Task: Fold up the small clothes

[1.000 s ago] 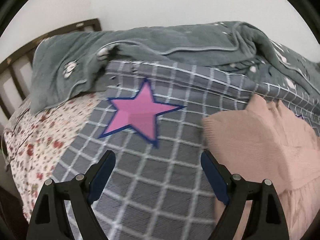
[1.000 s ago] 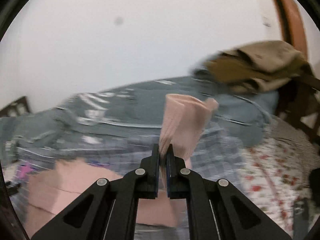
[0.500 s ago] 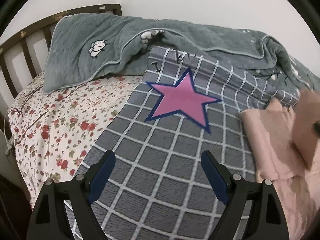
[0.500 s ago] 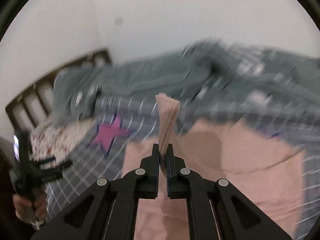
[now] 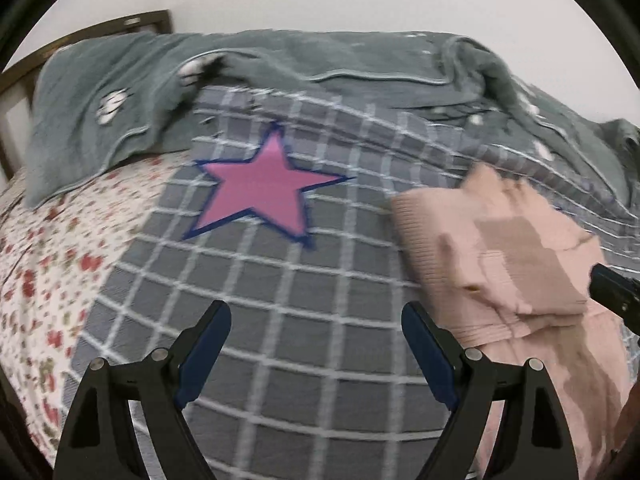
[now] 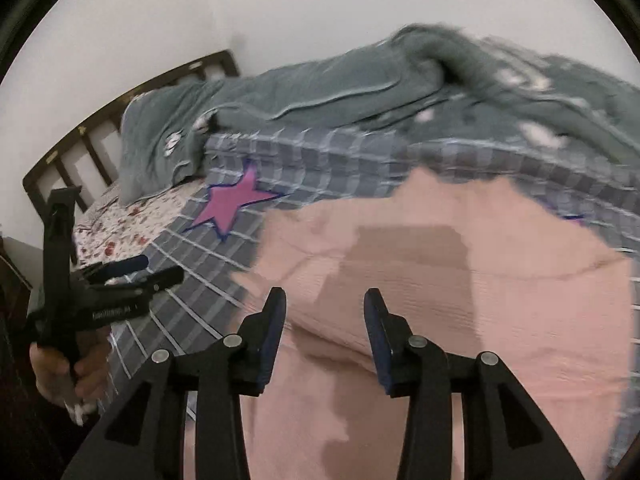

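- right gripper [image 6: 325, 334] jaws just opening, nothing between, above pink garment [image 6: 460, 300]
- left gripper [image 5: 316, 350] released, over checked blanket [image 5: 280, 320]
- garment looks folded; blurry

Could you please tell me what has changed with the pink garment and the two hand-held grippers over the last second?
The right hand-held gripper carried a pinched sleeve of the pink garment across and down onto it. Its jaws have just been opening and the sleeve is let go, lying folded over the garment. The left hand-held gripper stayed open and empty above the checked blanket; the pink star is unmoved.
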